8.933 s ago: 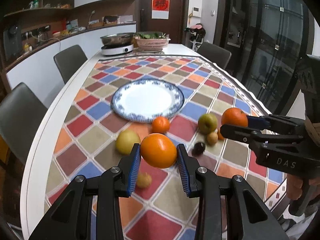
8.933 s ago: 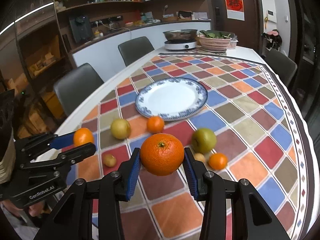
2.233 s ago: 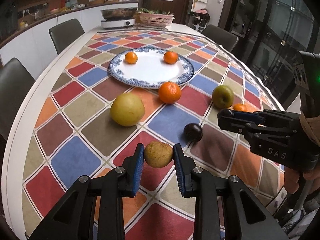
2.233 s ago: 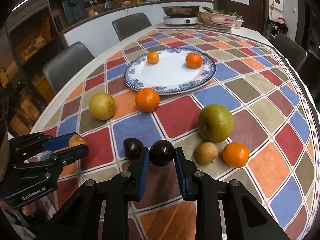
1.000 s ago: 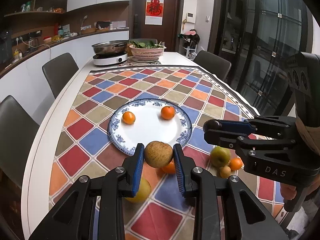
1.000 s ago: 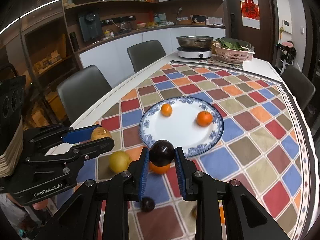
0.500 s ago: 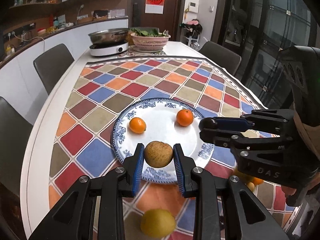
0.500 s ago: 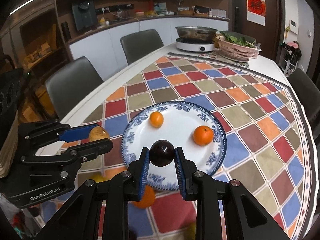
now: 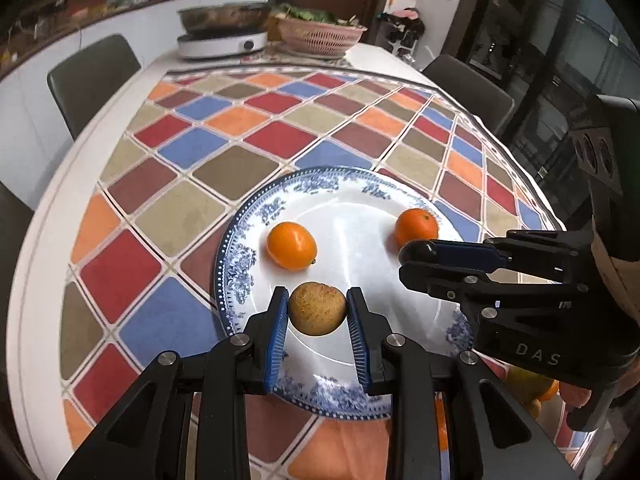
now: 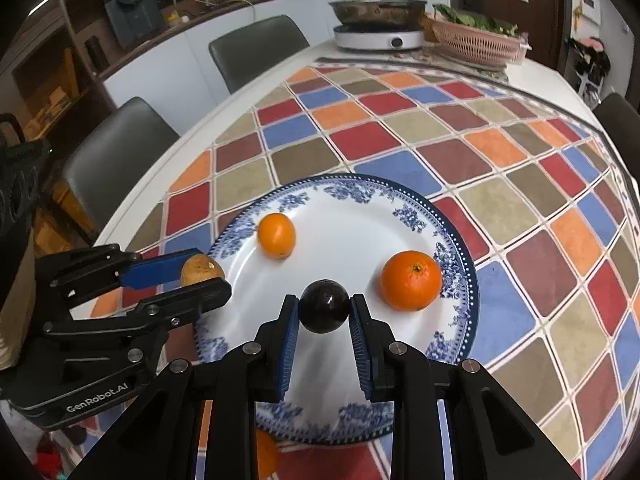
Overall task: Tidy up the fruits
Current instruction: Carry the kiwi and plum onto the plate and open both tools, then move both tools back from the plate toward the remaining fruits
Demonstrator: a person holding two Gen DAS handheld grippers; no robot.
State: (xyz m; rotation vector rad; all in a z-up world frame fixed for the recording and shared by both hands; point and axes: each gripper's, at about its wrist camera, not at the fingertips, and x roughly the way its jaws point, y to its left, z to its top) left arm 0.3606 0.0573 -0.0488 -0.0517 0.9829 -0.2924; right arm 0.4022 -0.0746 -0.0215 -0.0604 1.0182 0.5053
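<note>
Blue-and-white porcelain fills the left wrist view's centre: the plate (image 9: 240,236) already carries two oranges (image 9: 291,245). The left claw (image 9: 317,314) pinches a brown russet fruit (image 9: 317,309) over the plate's near part, not yet set down. At right, the right claw (image 9: 416,258) crosses the plate's right side. More fruit shows at lower right on the surface (image 9: 52,216).

In the right wrist view, the right claw (image 10: 324,312) pinches a dark round fruit (image 10: 324,306) above the plate's centre. An induction cooker (image 10: 378,40) and pink basket (image 10: 478,46) stand far back, clear.
</note>
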